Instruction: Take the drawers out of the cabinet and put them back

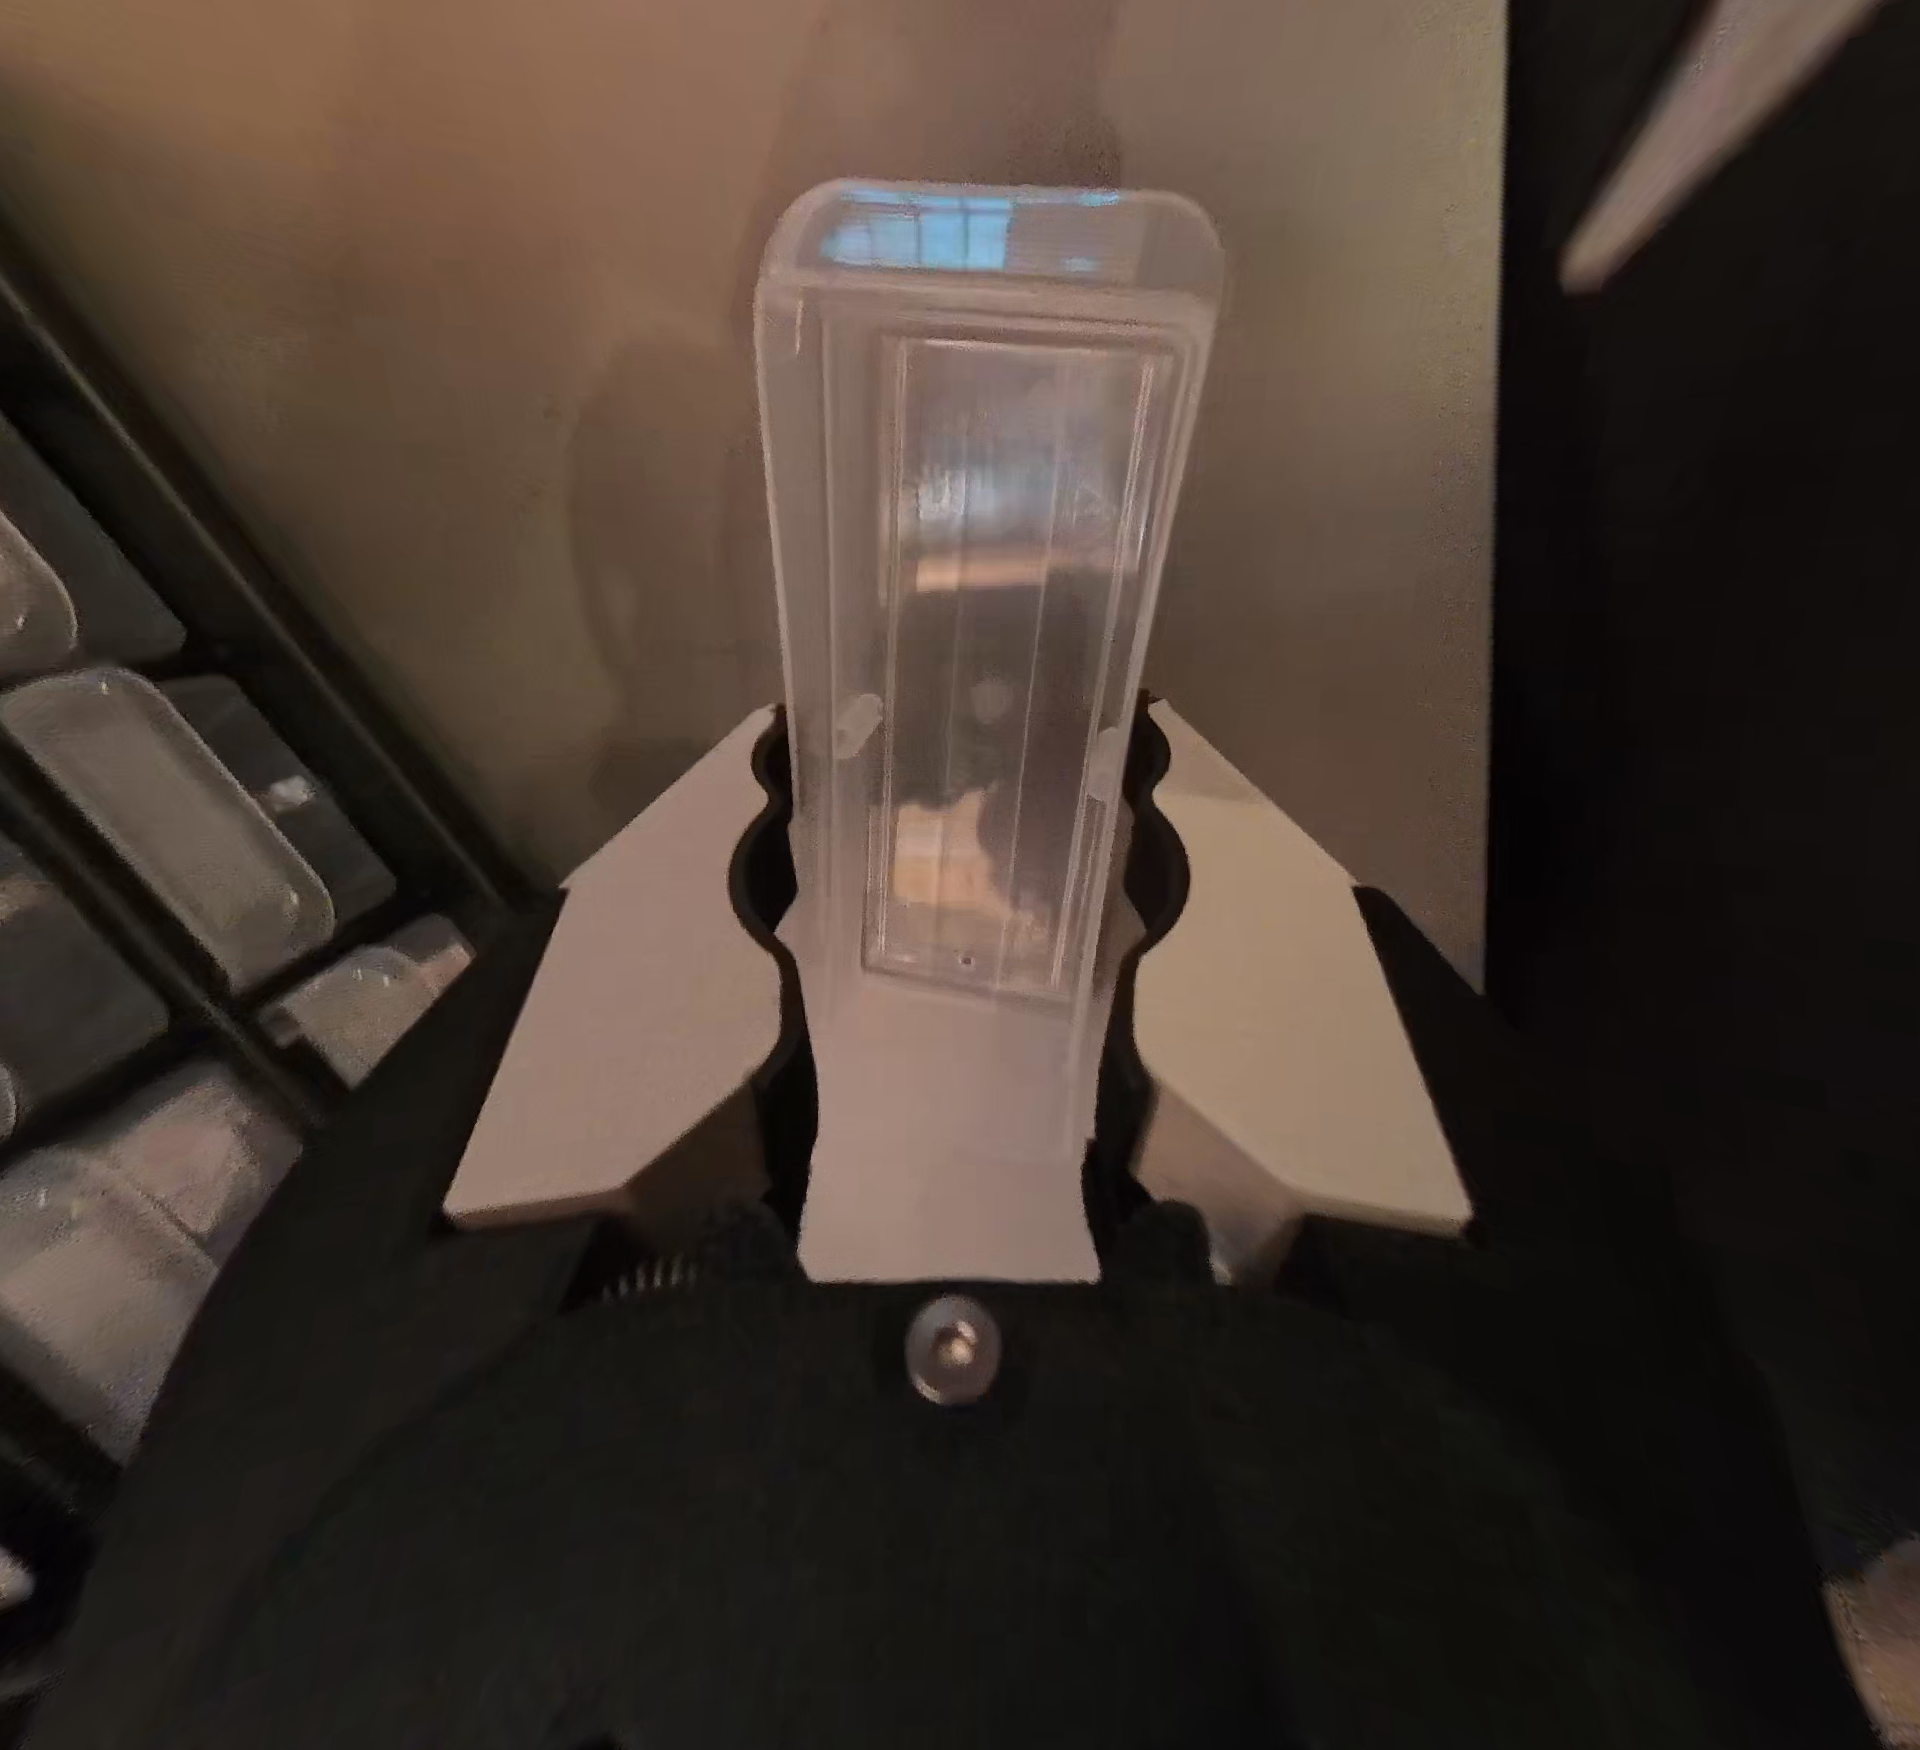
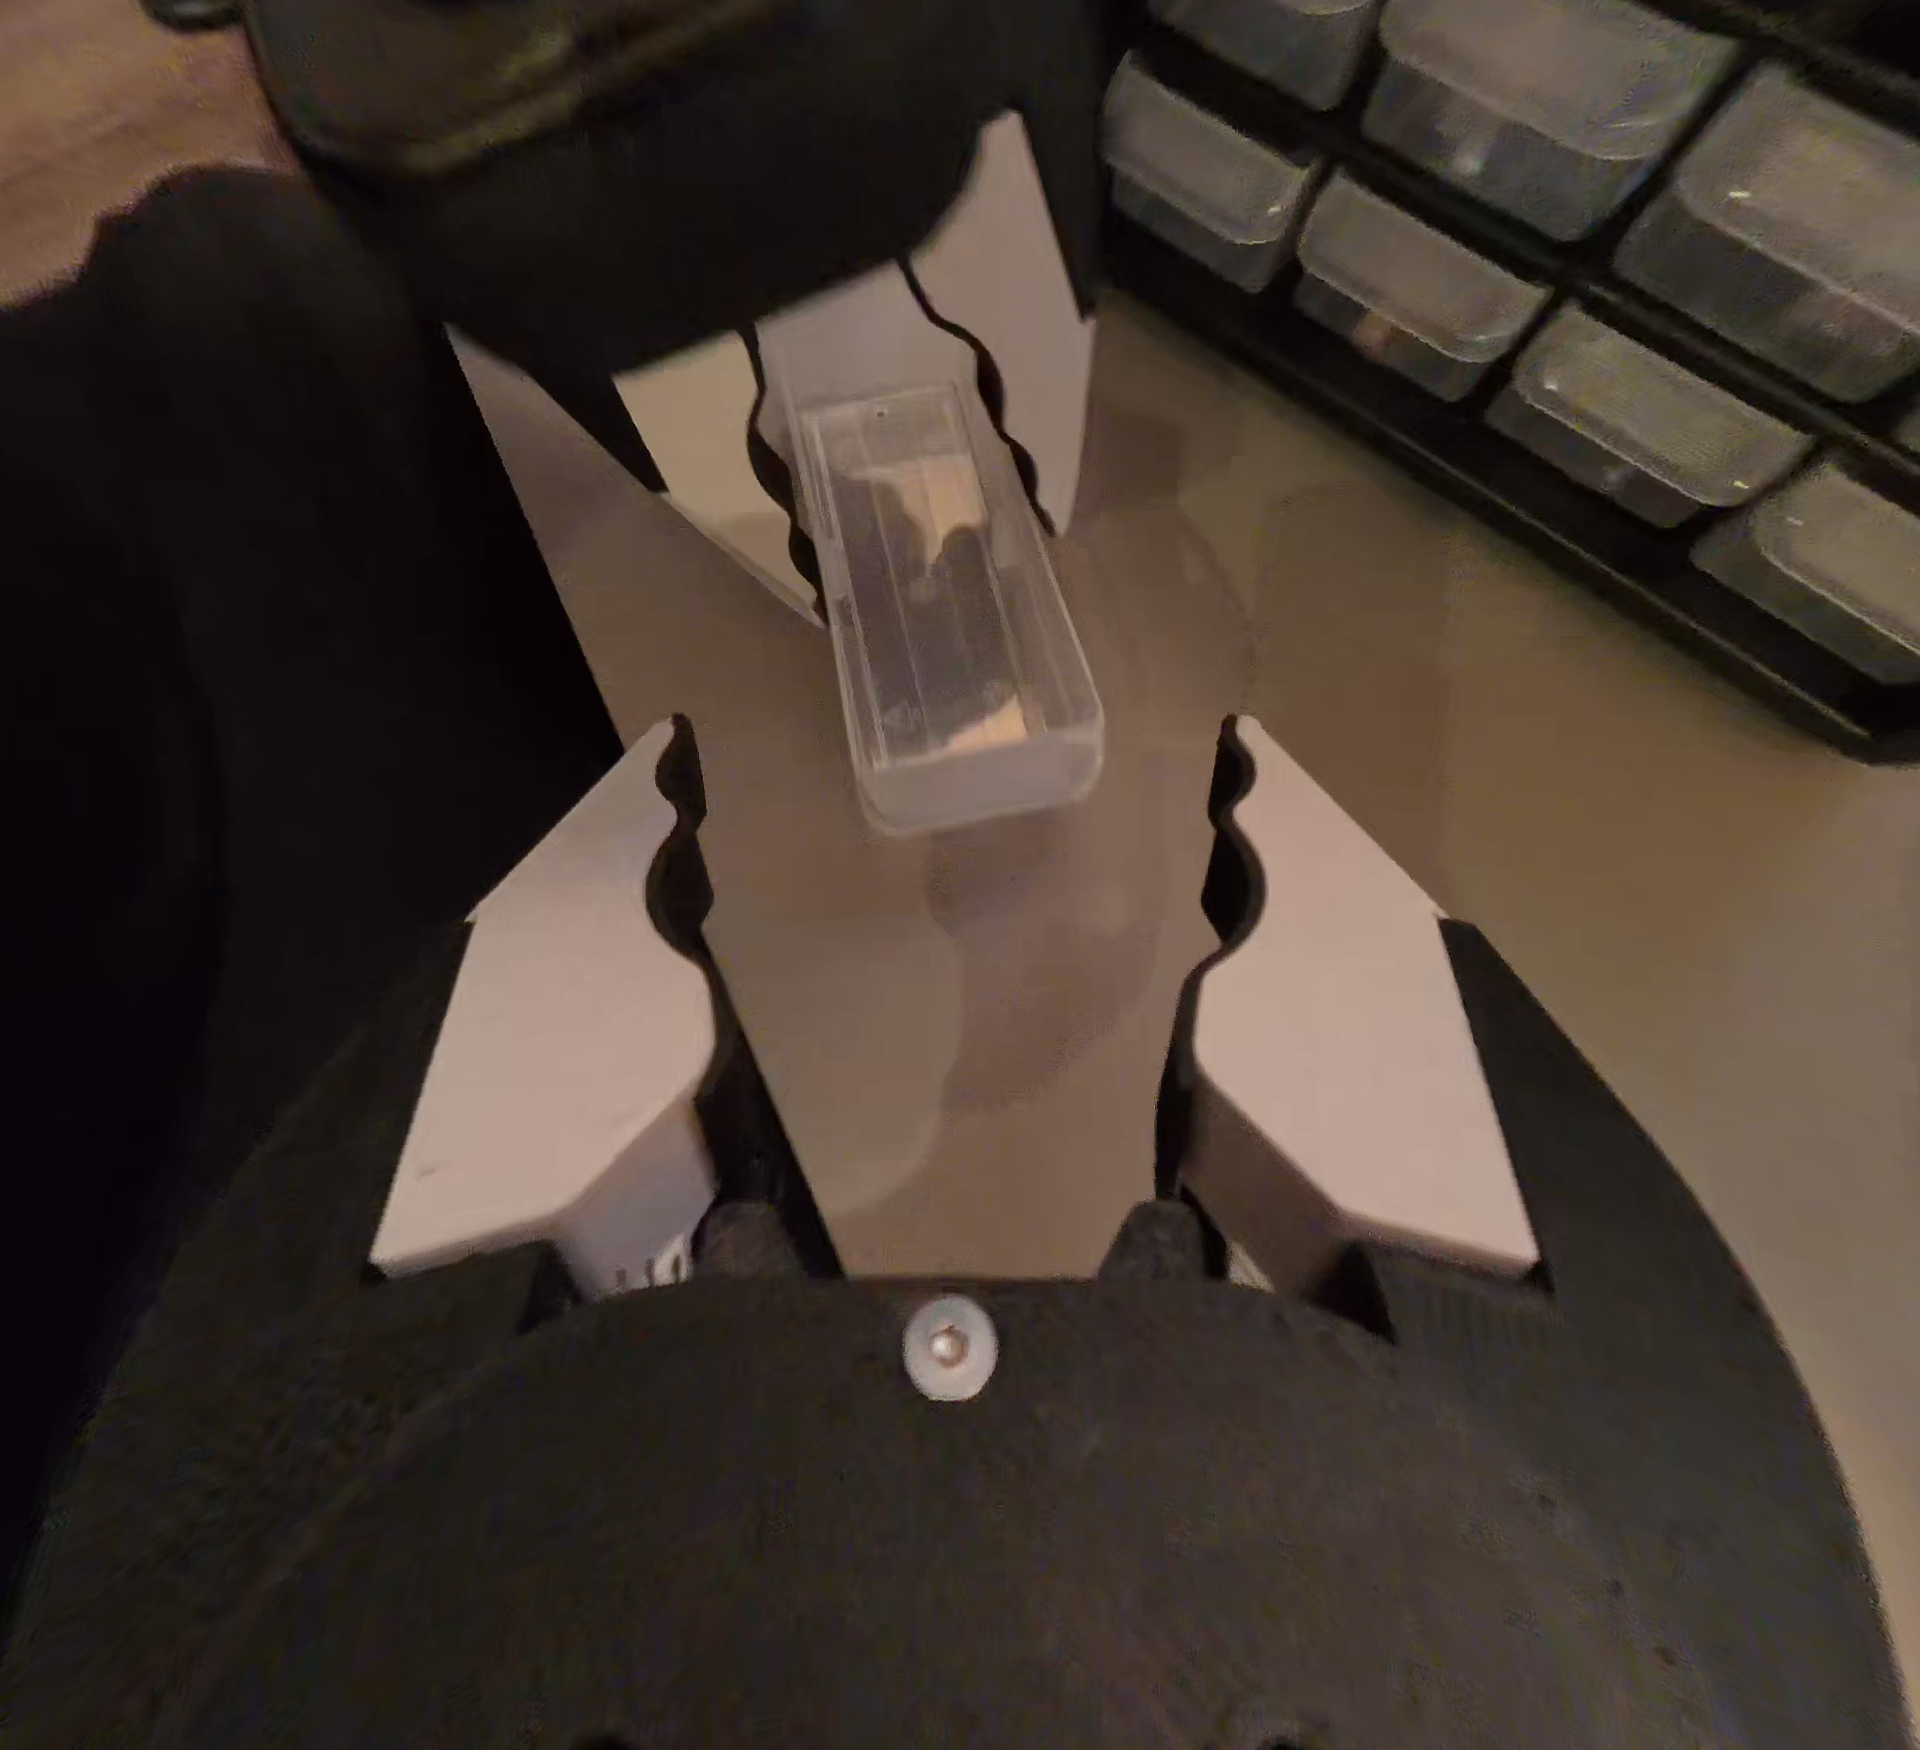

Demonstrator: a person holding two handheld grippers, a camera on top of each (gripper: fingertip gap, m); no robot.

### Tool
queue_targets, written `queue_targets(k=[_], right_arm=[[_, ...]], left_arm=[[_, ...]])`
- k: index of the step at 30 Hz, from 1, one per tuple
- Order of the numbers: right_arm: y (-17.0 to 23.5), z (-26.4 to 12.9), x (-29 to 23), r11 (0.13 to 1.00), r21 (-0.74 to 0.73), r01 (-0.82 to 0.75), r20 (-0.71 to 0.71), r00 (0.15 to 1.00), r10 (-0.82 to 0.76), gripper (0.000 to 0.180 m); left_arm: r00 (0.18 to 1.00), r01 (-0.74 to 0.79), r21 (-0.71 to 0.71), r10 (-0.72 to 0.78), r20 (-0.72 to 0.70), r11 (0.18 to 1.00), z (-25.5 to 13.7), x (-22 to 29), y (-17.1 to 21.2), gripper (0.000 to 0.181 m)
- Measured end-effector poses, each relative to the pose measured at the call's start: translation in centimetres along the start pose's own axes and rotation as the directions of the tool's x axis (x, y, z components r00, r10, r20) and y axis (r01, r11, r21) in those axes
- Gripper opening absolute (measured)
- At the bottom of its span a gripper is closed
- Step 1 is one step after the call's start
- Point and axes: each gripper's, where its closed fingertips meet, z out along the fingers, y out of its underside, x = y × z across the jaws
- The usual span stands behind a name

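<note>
— Left wrist view, item one?
— My left tongs (image 1: 961, 744) pinching a clear drawer (image 1: 987, 557) by its near end, out of the cabinet (image 1: 187, 765), so the far end stays free.
— Right wrist view?
— My right tongs (image 2: 956, 765) spread, empty, facing that drawer above the table (image 2: 1351, 869), likely ready to take it.

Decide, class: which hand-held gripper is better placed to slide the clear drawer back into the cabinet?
Left. The left hand-held gripper is already shut on the clear drawer, with the cabinet beside it. The right hand-held gripper is open and empty, so it would probably need a handover first.
</note>
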Motion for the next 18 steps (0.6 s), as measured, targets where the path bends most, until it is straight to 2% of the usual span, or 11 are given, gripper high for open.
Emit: queue_targets(k=[5,9,10,14,18], right_arm=[[1.6,4.1,0.1,0.992,-0.106,0.068,0.051,0.997,-0.063,0.096],[2.4,5.7,0.4,0.984,-0.142,0.103,0.082,0.992,-0.092,0.074],[2.8,6.0,0.2,0.982,-0.152,0.111,0.096,0.991,-0.097,0.074],[3.4,6.8,-0.2,0.978,-0.155,0.138,0.104,0.987,-0.122,0.072],[3.2,6.8,0.0,0.983,-0.135,0.121,0.103,0.989,-0.108,0.071]], left_arm=[[1.0,-0.009,0.031,0.009,-0.003,0.999,1.2,0.0,-0.7,0.064],[1.0,0.003,0.046,-0.004,0.01,0.999,1.1,0.2,0.1,0.066],[1.0,0.016,0.062,-0.017,0.015,0.998,0.8,0.2,0.2,0.065],[0.999,0.038,0.108,-0.04,0.015,0.993,-0.9,0.1,0.6,0.065],[0.998,0.012,0.181,-0.023,0.058,0.983,-4.9,-0.4,0.4,0.058]])
